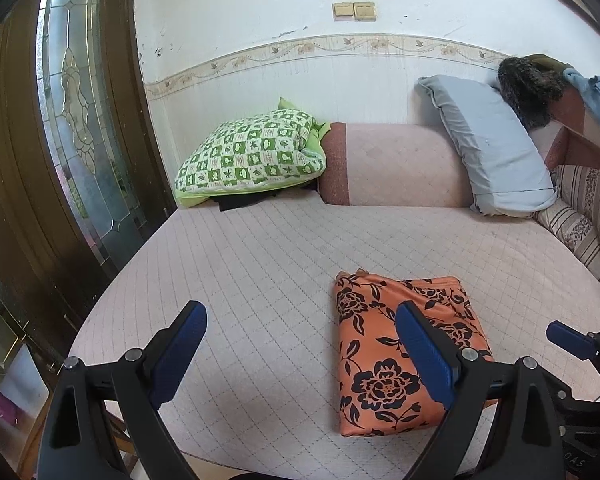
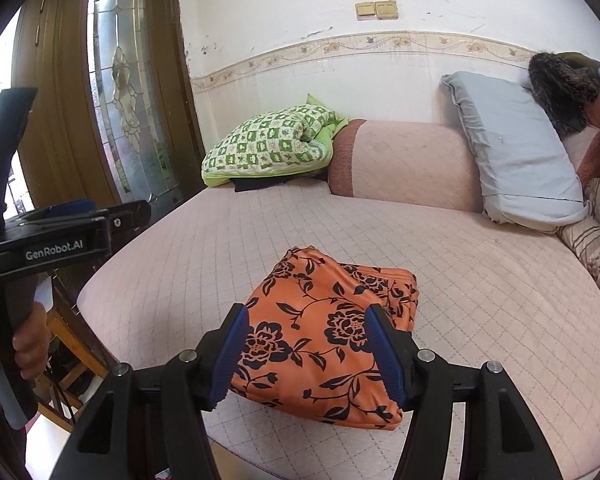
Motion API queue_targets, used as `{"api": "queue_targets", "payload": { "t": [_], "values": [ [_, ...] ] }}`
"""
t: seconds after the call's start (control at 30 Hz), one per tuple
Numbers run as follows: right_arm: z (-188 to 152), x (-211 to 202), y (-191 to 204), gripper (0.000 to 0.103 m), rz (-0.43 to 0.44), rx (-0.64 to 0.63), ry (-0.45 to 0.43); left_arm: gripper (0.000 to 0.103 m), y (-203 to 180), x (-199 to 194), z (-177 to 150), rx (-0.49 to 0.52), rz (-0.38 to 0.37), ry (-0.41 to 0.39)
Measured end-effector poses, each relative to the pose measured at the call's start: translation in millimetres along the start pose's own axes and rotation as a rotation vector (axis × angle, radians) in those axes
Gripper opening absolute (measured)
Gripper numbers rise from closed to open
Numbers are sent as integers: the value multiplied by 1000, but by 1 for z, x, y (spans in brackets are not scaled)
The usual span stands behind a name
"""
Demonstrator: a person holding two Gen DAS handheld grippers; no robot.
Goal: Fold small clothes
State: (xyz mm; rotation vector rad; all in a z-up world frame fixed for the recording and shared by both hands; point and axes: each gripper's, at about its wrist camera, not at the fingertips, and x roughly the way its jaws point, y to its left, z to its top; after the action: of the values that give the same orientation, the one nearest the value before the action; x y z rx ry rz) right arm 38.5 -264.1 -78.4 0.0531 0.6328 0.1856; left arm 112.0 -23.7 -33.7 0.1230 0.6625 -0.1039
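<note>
Bedding fills most of both views: a pink quilted mattress (image 1: 260,264) runs back to a white wall (image 1: 240,8) with a flowered border strip. A dark wooden door (image 1: 80,120) with a patterned glass pane stands at the left. A matching pink bolster (image 1: 396,164) lies against the wall, between a green checked pillow (image 1: 252,156) and a grey pillow (image 1: 488,144). Near the front edge lies the folded orange cloth (image 2: 324,340) with black flowers, flat on the mattress. Something dark and furry at the far right is cut off by the frame. The left gripper (image 1: 300,352) hovers spread wide, empty; the right gripper (image 2: 304,354) is moderately spread above the cloth, gripping nothing.
</note>
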Motion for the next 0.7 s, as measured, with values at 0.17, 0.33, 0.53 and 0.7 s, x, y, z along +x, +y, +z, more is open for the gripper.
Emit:
{"api": "queue_targets", "payload": {
  "t": [0.17,0.33,0.53,0.7],
  "values": [
    [1,1,5,64,1,-15,-2,95,-1,-7,0,10,6,-31],
    [1,3,7,64,1,-18,2,95,1,-11,2,1,-2,-48],
    [1,6,9,64,2,-22,6,96,2,-12,3,-5,-15,-55],
    [1,10,10,64,6,-24,13,96,0,-10,3,-1,-39,-54]
  ]
}}
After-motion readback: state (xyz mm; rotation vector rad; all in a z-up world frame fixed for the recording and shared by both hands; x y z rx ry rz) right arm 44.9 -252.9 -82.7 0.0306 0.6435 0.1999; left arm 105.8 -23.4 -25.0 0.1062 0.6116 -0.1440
